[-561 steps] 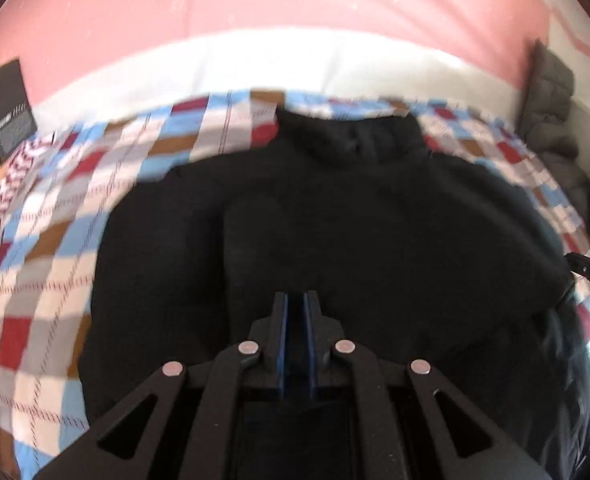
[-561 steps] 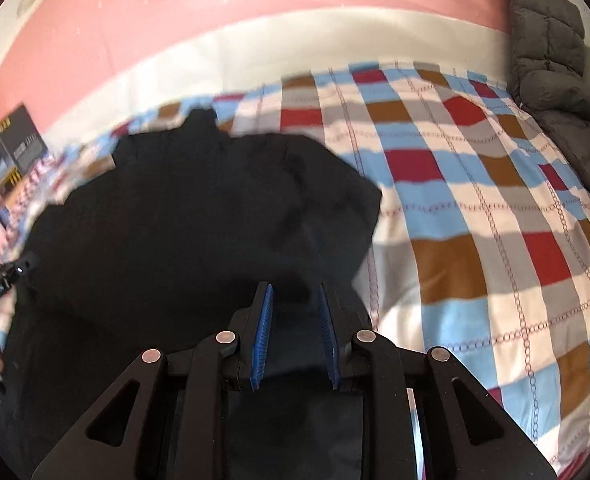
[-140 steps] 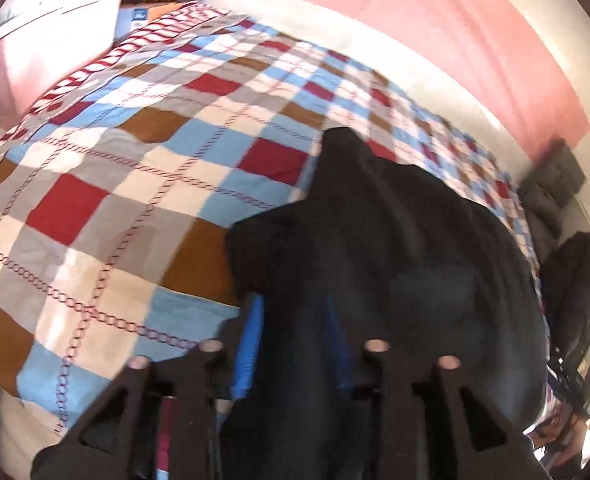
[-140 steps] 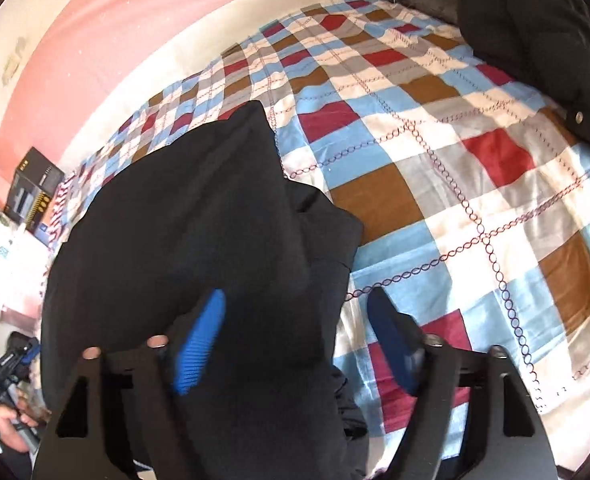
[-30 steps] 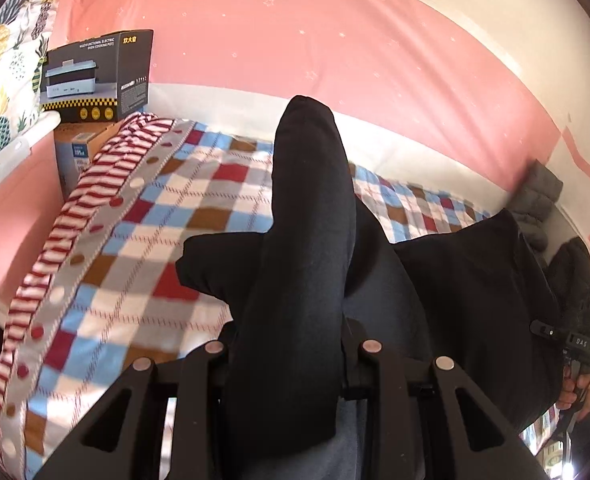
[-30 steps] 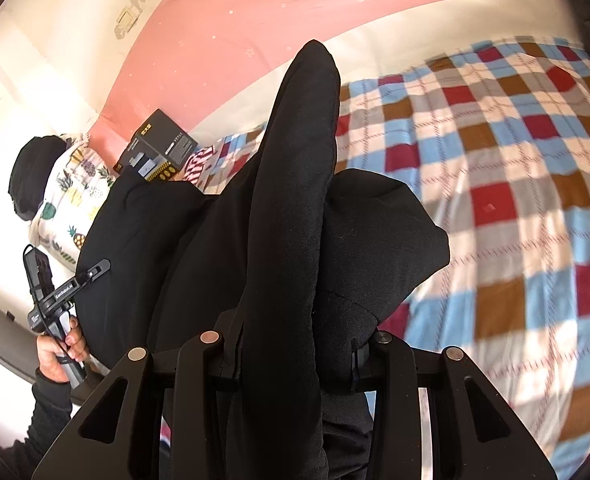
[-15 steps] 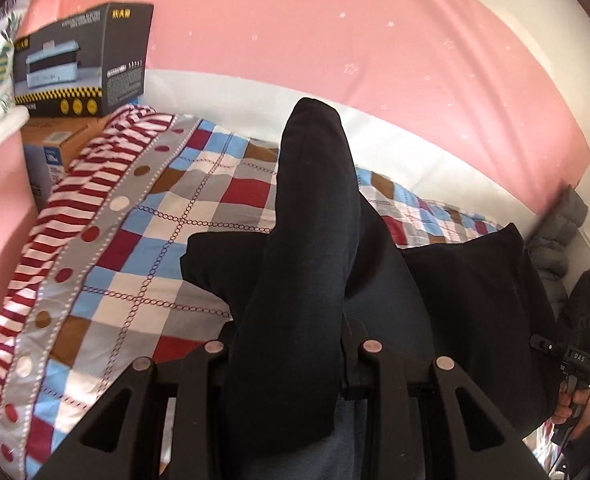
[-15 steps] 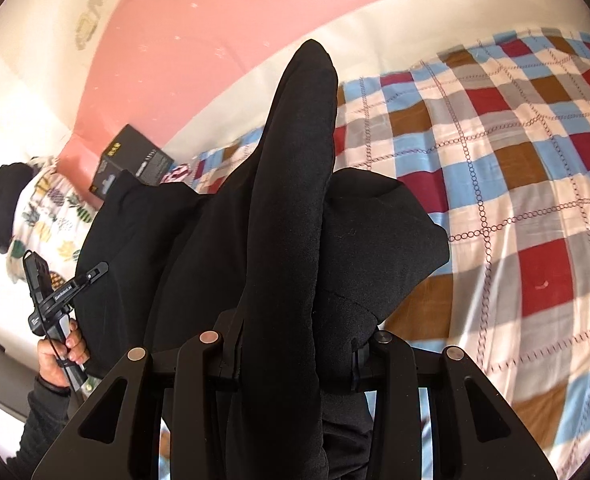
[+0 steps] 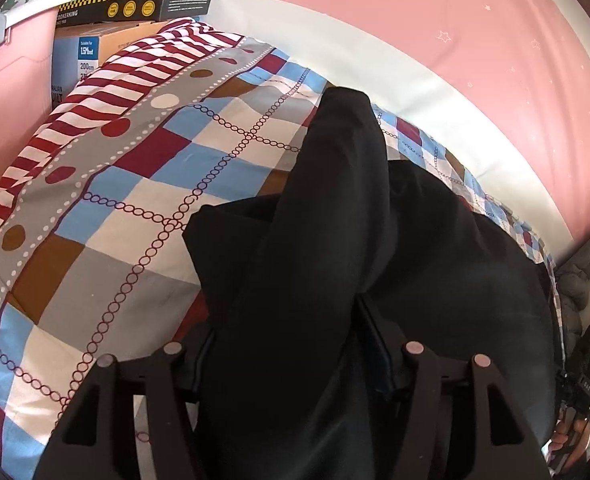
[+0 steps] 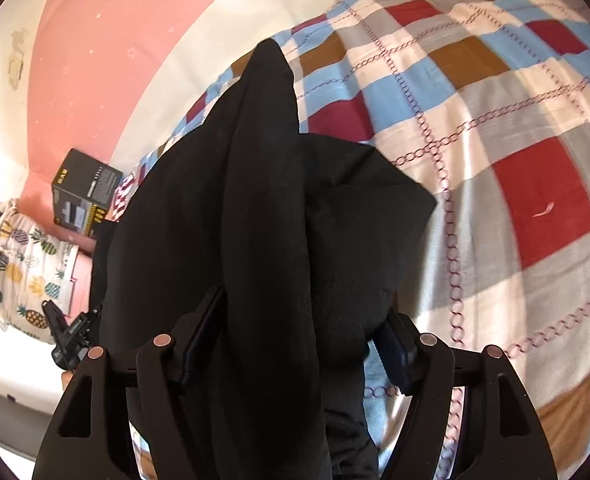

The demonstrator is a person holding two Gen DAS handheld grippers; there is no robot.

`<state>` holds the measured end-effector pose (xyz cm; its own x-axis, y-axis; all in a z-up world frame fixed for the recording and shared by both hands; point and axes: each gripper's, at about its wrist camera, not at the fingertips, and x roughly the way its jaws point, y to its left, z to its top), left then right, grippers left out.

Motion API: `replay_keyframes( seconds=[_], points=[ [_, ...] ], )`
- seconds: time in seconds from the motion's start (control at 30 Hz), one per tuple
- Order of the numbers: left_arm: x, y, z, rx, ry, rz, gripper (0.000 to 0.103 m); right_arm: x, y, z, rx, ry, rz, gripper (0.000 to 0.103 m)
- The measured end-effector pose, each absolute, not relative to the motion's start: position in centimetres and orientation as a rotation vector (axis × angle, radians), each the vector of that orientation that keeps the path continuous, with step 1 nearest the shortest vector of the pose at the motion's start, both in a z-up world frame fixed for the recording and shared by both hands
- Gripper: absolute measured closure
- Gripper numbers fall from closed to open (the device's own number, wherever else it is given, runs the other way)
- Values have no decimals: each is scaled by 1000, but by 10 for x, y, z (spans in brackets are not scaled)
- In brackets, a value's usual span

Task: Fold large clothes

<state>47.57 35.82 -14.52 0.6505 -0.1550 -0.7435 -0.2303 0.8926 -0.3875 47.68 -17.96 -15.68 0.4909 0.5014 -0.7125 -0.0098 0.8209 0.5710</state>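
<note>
Both jaw pairs opening: left gripper [image 9: 291, 364] and right gripper [image 10: 295, 344] release the bulky black fabric garment [image 9: 375, 280] between them onto the checked patchwork bedspread [image 9: 135, 200]; you pull clear, then smooth the fold

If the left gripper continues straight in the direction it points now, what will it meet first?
Most likely the black garment: a fold of it already lies between the opening jaws of the left gripper and rises directly ahead. Behind it lies the checked bedspread.
</note>
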Motion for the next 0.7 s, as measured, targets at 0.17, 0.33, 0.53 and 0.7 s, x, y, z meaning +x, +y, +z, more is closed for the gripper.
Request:
replay_keyframes(
  seconds=[0.17, 0.33, 0.53, 0.7],
  points=[
    [450, 378, -109, -515, 748, 83, 42, 453, -181, -113, 386, 923, 225, 33],
    [449, 374, -85, -475, 692, 73, 42, 449, -156, -80, 238, 812, 197, 33],
    [489, 345, -122, -347, 785, 113, 42, 474, -136, -131, 211, 906, 116, 79],
    [505, 364, -149, -443, 809, 116, 36, 470, -136, -136, 165, 895, 115, 81]
  ],
)
